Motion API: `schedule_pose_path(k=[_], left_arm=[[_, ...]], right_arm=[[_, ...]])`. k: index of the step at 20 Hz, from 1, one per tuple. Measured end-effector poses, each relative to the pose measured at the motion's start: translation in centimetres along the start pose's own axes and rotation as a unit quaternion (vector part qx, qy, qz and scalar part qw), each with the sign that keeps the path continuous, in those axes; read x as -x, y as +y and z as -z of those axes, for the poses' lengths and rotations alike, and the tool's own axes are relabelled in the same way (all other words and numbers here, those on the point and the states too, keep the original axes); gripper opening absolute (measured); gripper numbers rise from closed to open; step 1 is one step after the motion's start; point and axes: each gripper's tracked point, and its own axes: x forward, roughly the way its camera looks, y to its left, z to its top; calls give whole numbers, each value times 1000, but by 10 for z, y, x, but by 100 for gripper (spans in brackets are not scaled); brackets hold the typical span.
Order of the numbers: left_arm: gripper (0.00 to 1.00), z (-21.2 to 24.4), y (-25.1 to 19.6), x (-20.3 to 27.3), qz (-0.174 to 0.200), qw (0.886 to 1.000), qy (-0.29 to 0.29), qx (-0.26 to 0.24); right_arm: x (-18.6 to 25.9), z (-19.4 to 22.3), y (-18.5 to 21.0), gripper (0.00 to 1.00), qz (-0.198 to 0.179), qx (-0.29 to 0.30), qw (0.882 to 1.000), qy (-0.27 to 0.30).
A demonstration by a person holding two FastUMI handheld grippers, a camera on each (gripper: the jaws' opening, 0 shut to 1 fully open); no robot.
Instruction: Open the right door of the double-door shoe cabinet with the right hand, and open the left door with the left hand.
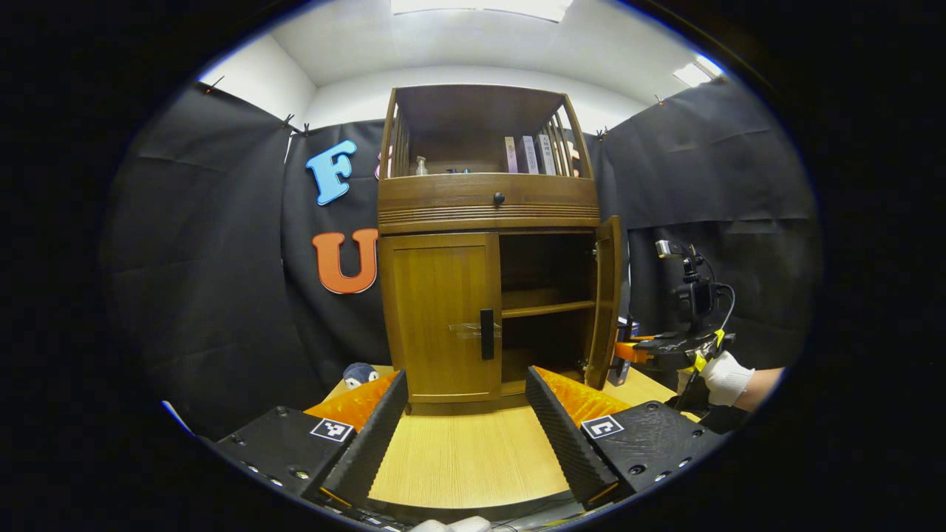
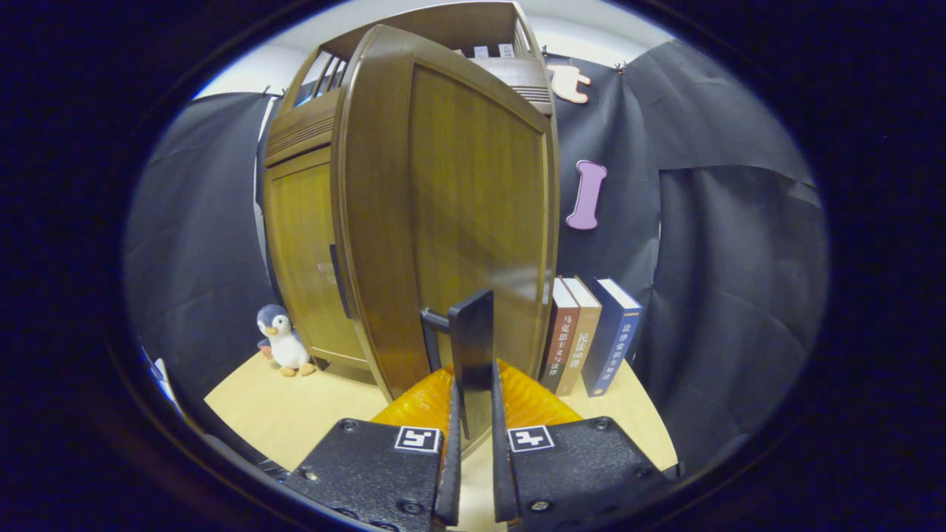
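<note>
Right gripper (image 2: pixel 473 414) is clenched on the handle of the right door (image 2: pixel 473 347), both fingers pressing the flat bar from either side. That right door (image 1: pixel 607 303) stands swung wide, edge-on at the right of the shoe cabinet (image 1: pixel 488 214) in the left gripper view, with the shelf (image 1: pixel 547 309) bared inside. The person's gloved hand (image 1: pixel 728 378) holds this gripper out at the far right of that view.

Left gripper (image 1: pixel 465 414) hangs released, fingers spread wide, well short of the cabinet and facing the left door (image 1: pixel 443 318), which is shut. Its handle (image 1: pixel 486 334) is a dark upright bar at the door's right edge, next to the opening.

Judging by the look, the doors are stiff wooden panels on hinges: rigid, not fragile, moderately light to swing, though the smooth handle could slip under a weak pinch. The best hold seems to be mid-bar on the left handle, fingers on its two flat faces, pulling along the hinge arc towards the left.

A toy penguin (image 2: pixel 281 340) sits on the table (image 1: pixel 473 451) left of the cabinet, likely within the door's sweep; books (image 2: pixel 591 332) stand on the right.
</note>
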Motion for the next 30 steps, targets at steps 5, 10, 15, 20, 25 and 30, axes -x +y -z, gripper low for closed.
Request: schedule_pose_path(k=[5, 10, 15, 20, 25, 30], left_arm=[[96, 4, 1, -2, -5, 1000, 5, -3], [96, 1, -11, -9, -2, 1000, 5, -1], [96, -1, -32, -15, 0, 1000, 7, -5], [96, -3, -55, -23, -10, 1000, 11, -1], [96, -4, -83, -34, -30, 999, 14, 1], [96, -5, -113, -43, -60, 998, 20, 5]], right_arm=[[14, 1, -33, 16, 24, 0, 1000, -3], [19, 1, -63, 6, 39, -1, 999, -7], [21, 1, -90, 4, 34, 14, 999, -7], [18, -2, -121, 4, 8, 18, 1000, -3], [17, -5, -139, 4, -29, 31, 999, 7], [16, -7, -146, 4, -84, 38, 996, 14]])
